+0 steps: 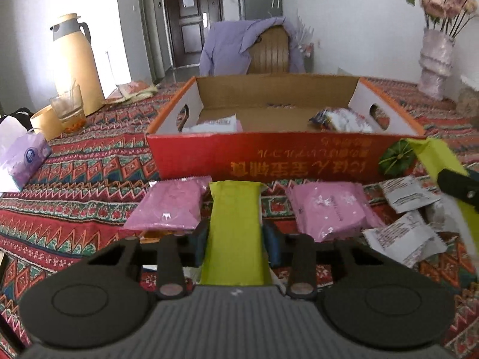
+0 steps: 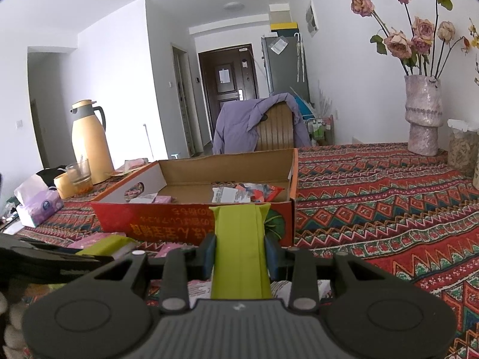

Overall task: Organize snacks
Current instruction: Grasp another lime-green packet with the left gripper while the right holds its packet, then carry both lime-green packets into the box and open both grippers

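A red cardboard box (image 1: 269, 152) stands open on the patterned cloth, with a white-and-pink packet (image 1: 215, 124) at its left and colourful packets (image 1: 341, 119) at its right. Before it lie two pink packets (image 1: 170, 206) (image 1: 326, 209) and white packets (image 1: 410, 194). My left gripper (image 1: 235, 185) points down between the two pink packets, its lime fingers together with no gap showing; whether they pinch anything is hidden. My right gripper (image 2: 239, 209) hovers shut and empty before the box's front wall (image 2: 167, 224). Its fingers also show at the right of the left wrist view.
A yellow thermos (image 1: 74, 59), a glass (image 1: 67, 107) and a tissue pack (image 1: 24, 158) stand at the left. A vase of flowers (image 2: 423, 119) and a jar (image 2: 462, 146) stand at the right. A chair with a purple jacket (image 1: 254, 45) is behind the box.
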Available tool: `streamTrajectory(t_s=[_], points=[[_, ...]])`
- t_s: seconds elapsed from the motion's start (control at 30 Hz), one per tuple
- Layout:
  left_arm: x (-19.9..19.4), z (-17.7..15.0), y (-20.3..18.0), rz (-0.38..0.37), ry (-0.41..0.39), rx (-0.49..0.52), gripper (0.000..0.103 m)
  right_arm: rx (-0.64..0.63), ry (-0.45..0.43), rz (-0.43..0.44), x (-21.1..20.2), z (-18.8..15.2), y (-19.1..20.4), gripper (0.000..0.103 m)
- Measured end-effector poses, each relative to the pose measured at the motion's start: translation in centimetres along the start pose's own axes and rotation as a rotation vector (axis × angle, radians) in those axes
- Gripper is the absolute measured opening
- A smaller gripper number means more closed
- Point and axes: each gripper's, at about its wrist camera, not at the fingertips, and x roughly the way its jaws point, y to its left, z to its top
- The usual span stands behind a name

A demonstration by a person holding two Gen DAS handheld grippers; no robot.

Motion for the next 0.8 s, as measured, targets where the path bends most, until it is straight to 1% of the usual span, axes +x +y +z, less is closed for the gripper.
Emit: streamTrajectory(t_s=[0.4, 0.53, 0.7, 0.8], points=[[-5.3, 1.4, 1.7, -0.112, -0.146, -0.061, 0.039, -0.030, -0.026, 0.005, -0.9, 0.9, 1.4, 0.033], [-6.1, 2.2, 2.1, -0.133, -0.181, -0.075, 0.039, -0.041, -0.044, 0.009, -1.1, 1.7, 2.0, 0.033], [-6.4, 3.0, 2.9, -0.176, -0.202, -0.105, 0.039, -0.058, -0.051, 0.014, -0.8, 2.7, 2.7, 0.034], [-6.3, 3.7, 3.1, -0.189, -0.221, -0.113, 0.039, -0.067, -0.069, 0.017, -0.6, 3.5, 3.1, 0.034]])
